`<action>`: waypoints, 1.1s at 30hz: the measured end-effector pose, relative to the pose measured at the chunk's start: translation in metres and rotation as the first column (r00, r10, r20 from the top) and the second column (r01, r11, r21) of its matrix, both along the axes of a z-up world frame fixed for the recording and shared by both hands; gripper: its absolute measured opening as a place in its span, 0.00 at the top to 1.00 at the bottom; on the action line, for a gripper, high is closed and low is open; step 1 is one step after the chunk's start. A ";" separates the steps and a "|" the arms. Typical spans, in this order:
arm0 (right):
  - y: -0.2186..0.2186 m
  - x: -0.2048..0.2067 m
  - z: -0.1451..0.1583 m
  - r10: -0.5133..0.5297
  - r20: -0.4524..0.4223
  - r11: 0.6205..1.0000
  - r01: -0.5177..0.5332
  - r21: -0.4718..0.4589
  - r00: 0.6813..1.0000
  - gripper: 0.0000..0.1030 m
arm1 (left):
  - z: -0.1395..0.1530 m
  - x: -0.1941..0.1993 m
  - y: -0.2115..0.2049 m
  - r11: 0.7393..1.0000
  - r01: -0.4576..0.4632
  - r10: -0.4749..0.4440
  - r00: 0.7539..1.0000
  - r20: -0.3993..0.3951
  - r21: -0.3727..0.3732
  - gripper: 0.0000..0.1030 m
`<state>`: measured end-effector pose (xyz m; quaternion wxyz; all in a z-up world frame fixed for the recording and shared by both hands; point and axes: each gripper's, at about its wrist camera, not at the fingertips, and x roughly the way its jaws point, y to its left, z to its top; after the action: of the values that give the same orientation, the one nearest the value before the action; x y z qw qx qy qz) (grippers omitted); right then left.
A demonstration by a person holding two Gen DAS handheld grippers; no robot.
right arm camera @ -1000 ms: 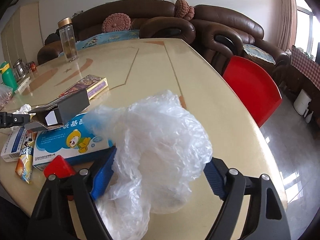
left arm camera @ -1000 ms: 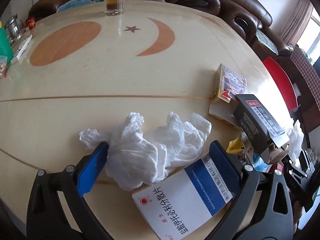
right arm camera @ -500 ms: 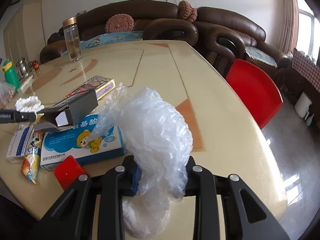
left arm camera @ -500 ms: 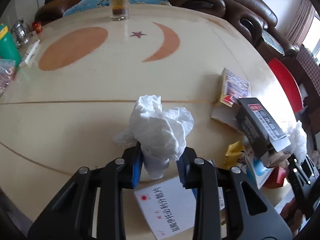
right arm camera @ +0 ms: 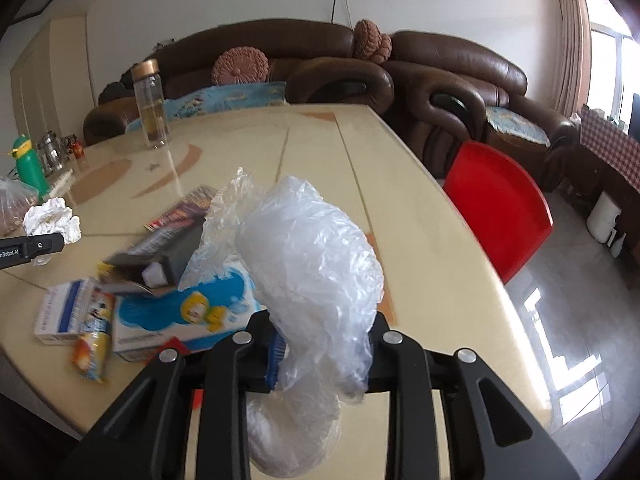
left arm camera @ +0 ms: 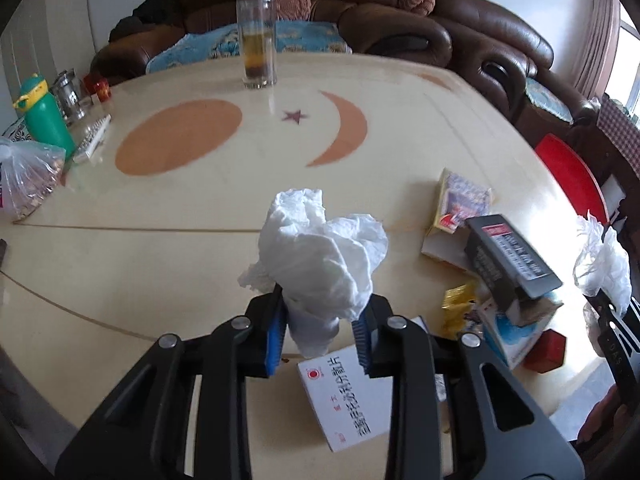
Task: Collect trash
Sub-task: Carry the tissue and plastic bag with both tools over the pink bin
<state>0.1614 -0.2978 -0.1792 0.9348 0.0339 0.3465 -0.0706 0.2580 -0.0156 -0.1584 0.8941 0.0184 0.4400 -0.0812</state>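
Boxes (right arm camera: 160,276) motion-blurred; plastic bag (right arm camera: 316,280) hides right claw's pads.

Place: a living room with a dining corner, in a home.
Seating: a long dark brown leather sofa (right arm camera: 452,64) along the white wall, with round knitted pink cushions (right arm camera: 240,66).
Table: a big cream oval table (left arm camera: 160,216) with orange moon and star inlays.
Daily things: a tall glass tea bottle (left arm camera: 256,32), a green drinking bottle (left arm camera: 42,118), a red plastic chair (right arm camera: 500,204).
Floor: shiny grey tiles (right arm camera: 572,320).
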 end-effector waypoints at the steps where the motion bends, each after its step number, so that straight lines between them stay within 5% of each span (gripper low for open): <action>1: 0.002 -0.002 0.005 0.007 0.006 1.000 -0.007 0.000 1.000 0.74 | 0.005 -0.003 0.000 1.000 -0.003 0.003 1.000 0.011 0.003 0.72; 19: 0.075 -0.083 0.098 0.145 0.134 0.989 -0.141 -0.041 0.980 0.74 | 0.070 -0.110 0.018 0.999 0.035 -0.034 0.992 0.124 -0.005 0.72; 33: 0.104 -0.147 0.116 0.204 0.131 0.979 -0.199 -0.052 0.970 0.74 | 0.083 -0.183 0.019 0.996 0.088 -0.090 0.984 0.156 0.022 0.72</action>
<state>0.0140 -0.1935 -0.0628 0.9589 -0.0146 0.2826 0.0207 0.0753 0.0030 -0.0752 0.9213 0.0511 0.3676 -0.1161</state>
